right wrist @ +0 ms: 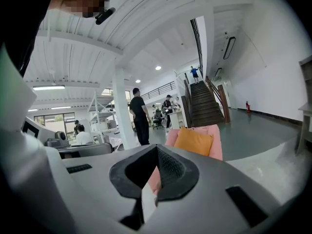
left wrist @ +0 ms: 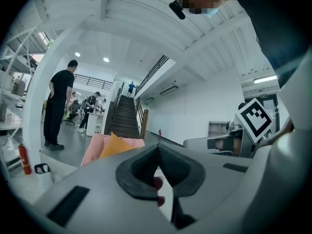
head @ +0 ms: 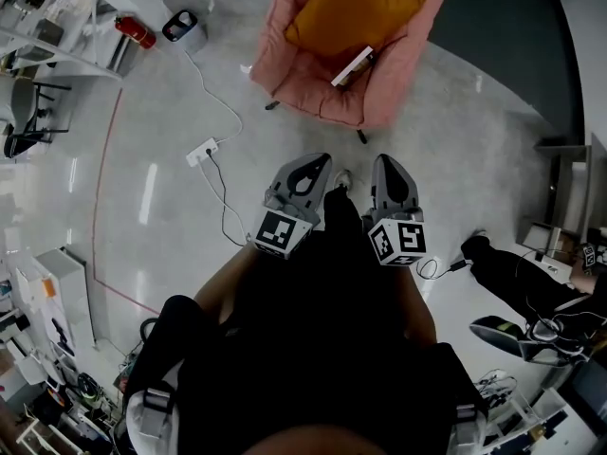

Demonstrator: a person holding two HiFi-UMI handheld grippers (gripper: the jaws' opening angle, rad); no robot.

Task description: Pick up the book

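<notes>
The book (head: 352,66), white-edged, lies on the seat of a pink armchair (head: 305,85), up against an orange cushion (head: 356,8). My left gripper (head: 321,160) and right gripper (head: 387,159) are side by side at waist height, a good step short of the chair, both pointing at it. In the left gripper view the left gripper (left wrist: 157,147) has its jaws meeting at the tip with nothing in them; chair (left wrist: 93,149) and cushion (left wrist: 115,145) show beyond. The right gripper (right wrist: 156,147) is likewise shut and empty, facing the chair (right wrist: 215,141).
A white power strip (head: 202,151) and its cable lie on the floor left of the chair. A red fire extinguisher (head: 136,31) stands by shelving at far left. Dark bags and cables (head: 517,275) lie at right. A person (left wrist: 56,106) stands by a white column (left wrist: 35,116) before a staircase (left wrist: 124,120).
</notes>
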